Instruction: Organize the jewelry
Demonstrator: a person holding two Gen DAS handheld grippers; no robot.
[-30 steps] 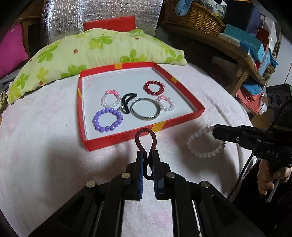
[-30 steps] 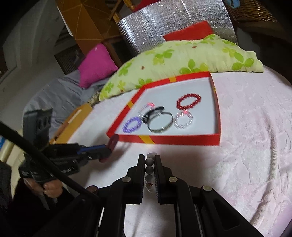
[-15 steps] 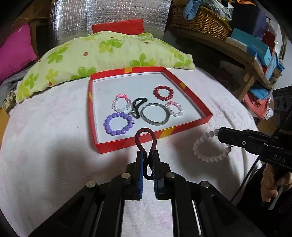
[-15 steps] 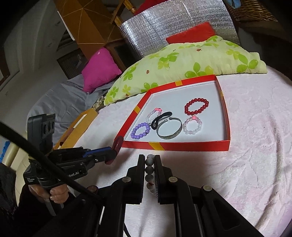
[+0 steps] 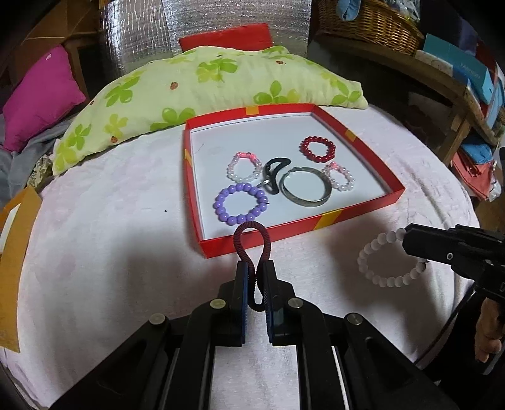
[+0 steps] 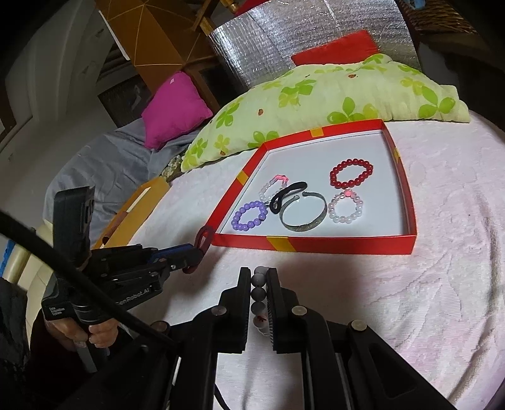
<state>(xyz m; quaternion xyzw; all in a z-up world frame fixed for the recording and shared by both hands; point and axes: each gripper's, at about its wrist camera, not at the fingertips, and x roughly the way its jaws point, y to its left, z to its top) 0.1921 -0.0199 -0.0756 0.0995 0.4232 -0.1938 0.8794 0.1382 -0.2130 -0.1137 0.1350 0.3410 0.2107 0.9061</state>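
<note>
The left tool (image 5: 255, 268) is still clamped on the dark red hair tie (image 5: 251, 239), but now tips down toward the red tray (image 5: 363, 214). The right tool (image 6: 259, 280) pinches the white bead bracelet (image 5: 383, 252) beside it. Both look ready to drop in.

A pale pink textured blanket (image 5: 104, 239) covers the surface in the foreground. At its far edge lies a long yellow-green pillow (image 5: 202, 85) printed with green flowers. A red cushion (image 5: 225, 34) sits just behind the pillow, against a silver quilted foil sheet (image 5: 227, 14). A magenta cushion (image 6: 175, 108) rests to the left on grey fabric (image 6: 107, 164). A wicker basket (image 5: 369, 23) stands on a wooden shelf (image 5: 451, 91) at the right, near a blue box (image 5: 457, 66). An orange cardboard piece (image 5: 12, 261) lies at the blanket's left edge.
</note>
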